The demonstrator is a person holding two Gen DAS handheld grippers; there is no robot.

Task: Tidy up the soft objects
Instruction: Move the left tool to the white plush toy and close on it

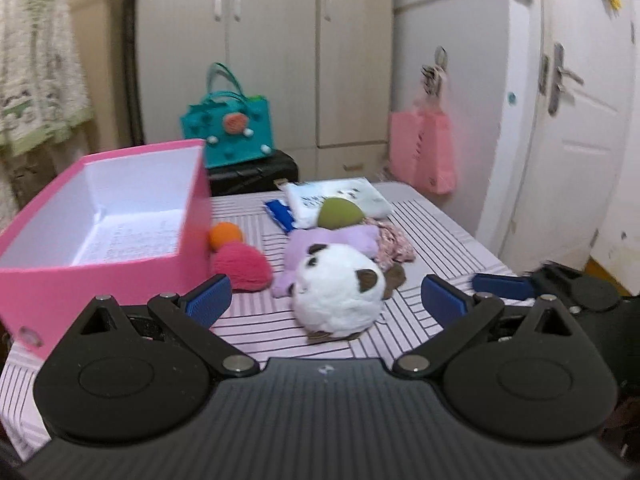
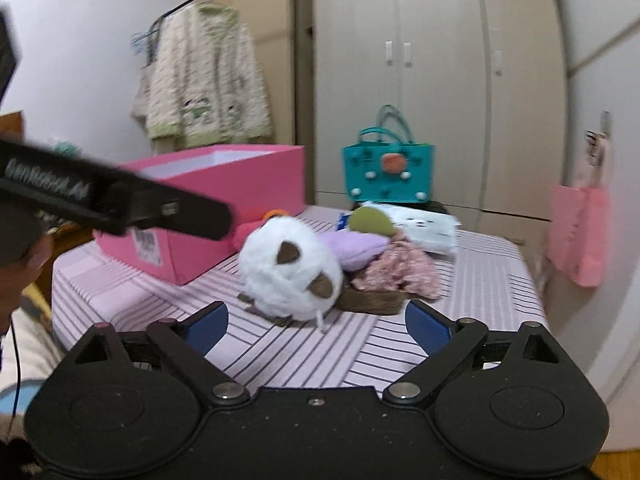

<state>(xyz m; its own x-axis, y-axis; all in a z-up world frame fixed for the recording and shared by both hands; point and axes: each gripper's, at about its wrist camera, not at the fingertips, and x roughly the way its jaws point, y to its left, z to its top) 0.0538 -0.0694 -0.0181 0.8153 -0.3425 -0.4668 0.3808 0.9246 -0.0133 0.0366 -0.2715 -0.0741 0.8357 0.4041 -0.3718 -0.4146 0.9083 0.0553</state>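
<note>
A white plush toy (image 1: pixel 334 292) with brown ears lies on the striped table, just ahead of my open, empty left gripper (image 1: pixel 326 300). Behind it lie a lilac soft piece (image 1: pixel 336 242), a green pad (image 1: pixel 340 213), a pink floral cloth (image 1: pixel 394 242), a pink yarn ball (image 1: pixel 240 266) and an orange ball (image 1: pixel 226 234). An open pink box (image 1: pixel 104 224) stands at left. My right gripper (image 2: pixel 316 330) is open and empty, just short of the plush (image 2: pixel 290 268). The lilac piece (image 2: pixel 356 248), floral cloth (image 2: pixel 400 268) and box (image 2: pixel 224 196) also show there.
A white packet (image 1: pixel 340 198) and a blue pack (image 1: pixel 280 214) lie at the table's far side. A teal bag (image 1: pixel 228 128) stands on a black case behind. A pink bag (image 1: pixel 424 152) hangs by the door. The left gripper's body (image 2: pixel 112 196) crosses the right view's left side.
</note>
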